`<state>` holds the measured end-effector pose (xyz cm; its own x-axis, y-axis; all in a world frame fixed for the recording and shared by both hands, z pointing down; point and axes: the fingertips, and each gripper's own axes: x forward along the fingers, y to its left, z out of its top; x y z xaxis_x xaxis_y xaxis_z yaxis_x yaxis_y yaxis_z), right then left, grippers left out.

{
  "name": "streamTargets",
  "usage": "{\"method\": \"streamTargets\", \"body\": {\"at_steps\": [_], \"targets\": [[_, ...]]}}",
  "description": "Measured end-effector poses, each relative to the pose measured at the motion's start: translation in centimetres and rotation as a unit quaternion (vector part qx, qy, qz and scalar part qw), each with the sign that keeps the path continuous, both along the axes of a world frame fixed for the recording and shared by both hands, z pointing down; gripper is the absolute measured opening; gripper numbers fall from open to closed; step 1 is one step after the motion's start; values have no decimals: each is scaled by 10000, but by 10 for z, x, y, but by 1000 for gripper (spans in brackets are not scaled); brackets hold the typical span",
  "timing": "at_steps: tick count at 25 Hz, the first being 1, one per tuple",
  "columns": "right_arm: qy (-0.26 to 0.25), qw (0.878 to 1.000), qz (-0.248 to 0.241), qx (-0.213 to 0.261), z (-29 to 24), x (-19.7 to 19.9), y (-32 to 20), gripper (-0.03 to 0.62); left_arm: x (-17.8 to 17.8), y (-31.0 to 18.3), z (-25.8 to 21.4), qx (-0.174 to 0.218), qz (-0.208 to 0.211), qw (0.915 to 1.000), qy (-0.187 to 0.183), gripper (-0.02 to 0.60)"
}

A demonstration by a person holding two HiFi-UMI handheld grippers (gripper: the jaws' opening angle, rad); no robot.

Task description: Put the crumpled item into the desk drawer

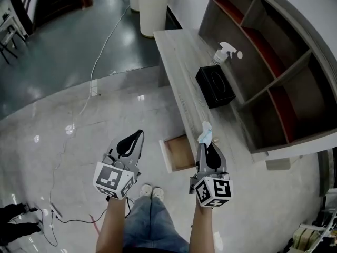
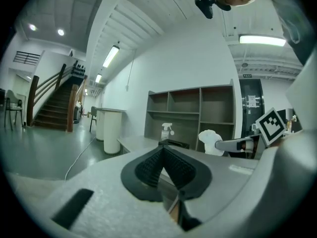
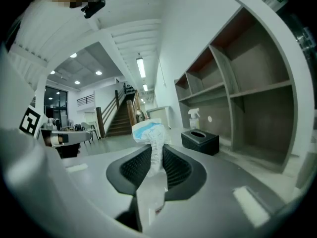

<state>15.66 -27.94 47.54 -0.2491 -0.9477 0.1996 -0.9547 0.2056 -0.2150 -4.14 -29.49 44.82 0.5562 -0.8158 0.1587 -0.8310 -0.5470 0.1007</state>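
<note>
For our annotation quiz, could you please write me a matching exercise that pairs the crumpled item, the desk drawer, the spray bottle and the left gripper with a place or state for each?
Things:
1. crumpled item
2. desk drawer
3. spray bottle
4. left gripper

Places or states:
A. stands on the desk, beside the shelf unit
B. shut, with nothing in it
C. pulled open below the desk's edge
D. pinched by the right gripper

Pairs: 1-D, 2-C, 3-A, 4-B

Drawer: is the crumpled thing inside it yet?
No, the crumpled item sits pinched in the right gripper, outside the open drawer.
</note>
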Motion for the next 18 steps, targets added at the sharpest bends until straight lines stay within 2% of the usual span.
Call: {"method": "streamTargets", "body": {"at_steps": [5,10,15,17,18], "targets": [[149,9946,119,-1021,99,-31,10,81,-5,6,78,-667,105,9977,-69,5],[337,9801,459,-1899,200,-42,13,80,-14,6,155,-1145,85,9934,88,5],[479,9690,568,-2357,275,-46,7,84,-24,12,206,-1369,50,9905,122,5],[490,9658,554,-2486,296,-47,5,107,-27,14,219,-1437,14,9895,136,5],[476,9644,563,-2541,303,-47,4,167,-29,14,224,-1461,3,9892,138,5]]}}
